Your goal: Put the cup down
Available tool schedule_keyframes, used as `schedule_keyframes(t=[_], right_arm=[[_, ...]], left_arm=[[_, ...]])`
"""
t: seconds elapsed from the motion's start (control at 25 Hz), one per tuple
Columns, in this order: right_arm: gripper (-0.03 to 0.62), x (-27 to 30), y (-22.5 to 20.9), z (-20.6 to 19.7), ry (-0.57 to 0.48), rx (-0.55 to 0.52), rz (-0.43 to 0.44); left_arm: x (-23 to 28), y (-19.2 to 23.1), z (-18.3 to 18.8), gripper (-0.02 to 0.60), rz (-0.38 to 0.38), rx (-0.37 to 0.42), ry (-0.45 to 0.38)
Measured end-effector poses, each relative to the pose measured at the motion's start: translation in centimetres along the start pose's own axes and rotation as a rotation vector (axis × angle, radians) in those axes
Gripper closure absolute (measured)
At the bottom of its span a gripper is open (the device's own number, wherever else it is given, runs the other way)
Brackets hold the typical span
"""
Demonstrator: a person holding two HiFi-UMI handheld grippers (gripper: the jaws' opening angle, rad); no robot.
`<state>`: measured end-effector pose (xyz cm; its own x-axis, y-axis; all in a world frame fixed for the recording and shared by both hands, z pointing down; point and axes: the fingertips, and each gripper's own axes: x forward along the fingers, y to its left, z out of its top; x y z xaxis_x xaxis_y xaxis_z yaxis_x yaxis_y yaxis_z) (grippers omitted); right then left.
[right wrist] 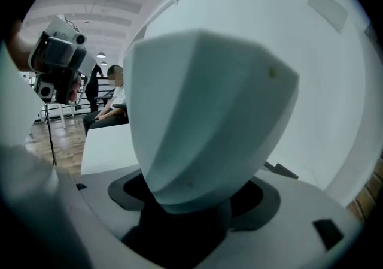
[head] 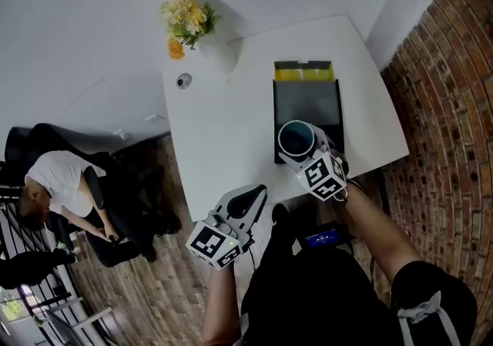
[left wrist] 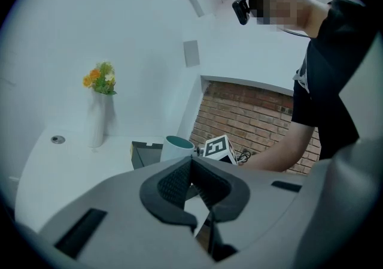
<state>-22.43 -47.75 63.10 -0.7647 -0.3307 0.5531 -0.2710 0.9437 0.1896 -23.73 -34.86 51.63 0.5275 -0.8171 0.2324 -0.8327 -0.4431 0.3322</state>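
Observation:
A white cup (head: 296, 139) with a dark teal inside stands upright between the jaws of my right gripper (head: 300, 150), which is shut on it. It hangs over the near end of a dark tray (head: 308, 102) on the white table (head: 223, 129). In the right gripper view the cup (right wrist: 203, 118) fills the picture, and my right gripper (right wrist: 194, 205) clasps its lower part. My left gripper (head: 256, 194) hovers at the table's near edge, shut with nothing in it. From the left gripper view, past my left gripper (left wrist: 191, 169), the cup (left wrist: 176, 147) shows beside the tray (left wrist: 143, 151).
A white vase with yellow flowers (head: 185, 25) stands at the table's far left corner, with a small round disc (head: 183, 81) near it. A yellow part (head: 303, 72) sits at the tray's far end. A brick wall (head: 447, 105) runs along the right. A person (head: 62, 190) sits at the left.

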Motion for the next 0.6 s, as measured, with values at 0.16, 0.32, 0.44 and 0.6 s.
schedule_keyframes(t=[0.16, 0.32, 0.44, 0.6], right_arm=[[0.224, -0.4, 0.5, -0.7, 0.039, -0.011, 0.032], [0.223, -1.2, 0.5, -1.2, 0.056, -0.004, 0.019], [0.218, -1.8, 0.6, -1.6, 0.069, 0.019, 0.021], [0.209, -3.3, 0.6, -2.5, 0.085, 0.047, 0.015]], left_arm=[[-0.3, -0.4, 0.0, 0.574, 0.003, 0.003, -0.006], [-0.4, -1.0, 0.2, 0.574, -0.003, 0.012, -0.016], [-0.5, -1.5, 0.3, 0.574, -0.009, 0.018, -0.021], [-0.5, -2.1, 0.3, 0.574, -0.016, 0.021, -0.026]])
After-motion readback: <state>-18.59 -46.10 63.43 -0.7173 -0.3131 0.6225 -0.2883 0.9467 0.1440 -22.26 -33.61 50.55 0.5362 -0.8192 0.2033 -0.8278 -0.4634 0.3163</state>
